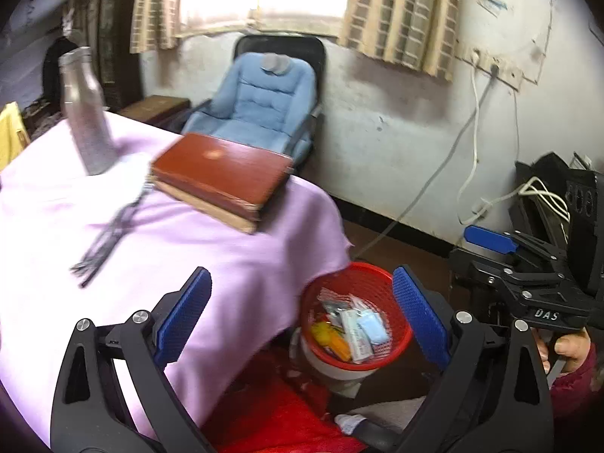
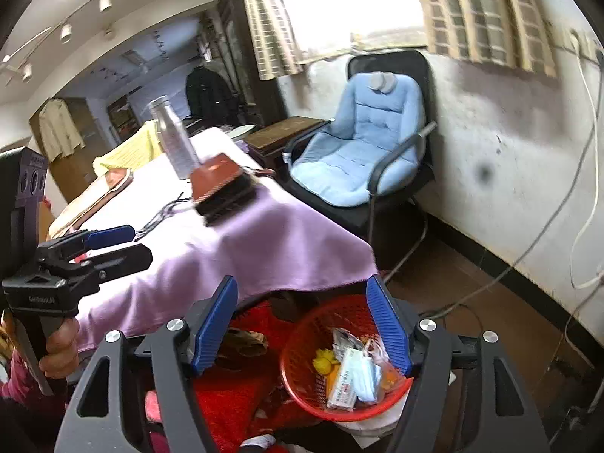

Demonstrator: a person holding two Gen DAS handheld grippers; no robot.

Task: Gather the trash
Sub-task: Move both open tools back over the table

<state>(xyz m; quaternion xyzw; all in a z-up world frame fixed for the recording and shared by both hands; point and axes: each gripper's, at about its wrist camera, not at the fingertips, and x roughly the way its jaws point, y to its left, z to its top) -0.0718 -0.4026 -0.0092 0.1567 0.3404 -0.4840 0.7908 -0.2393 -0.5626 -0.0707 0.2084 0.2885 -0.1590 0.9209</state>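
left hand-held gripper (image 1: 302,317) released | right hand-held gripper (image 2: 302,324) released | round red mesh basket (image 2: 302,343): crumpled wrappers

Matt lilac cloth (image 1: 211,249) draped smooth over the surface; brushed metal bottle (image 1: 85,113) with a dull sheen; glossy reddish-brown book (image 1: 222,173), cover worn, paper edges yellowed; red plastic mesh basket (image 1: 392,343), holding crinkled shiny wrappers (image 2: 349,339) and a soft blue cloth mask (image 2: 364,373); padded blue fabric chair cushion (image 1: 260,105), quilted; rough, stained plaster wall (image 1: 396,120); woven checked curtains (image 1: 404,11); ridged blue rubbery fingers (image 1: 419,313) on matt black plastic frames with small shiny metal pins
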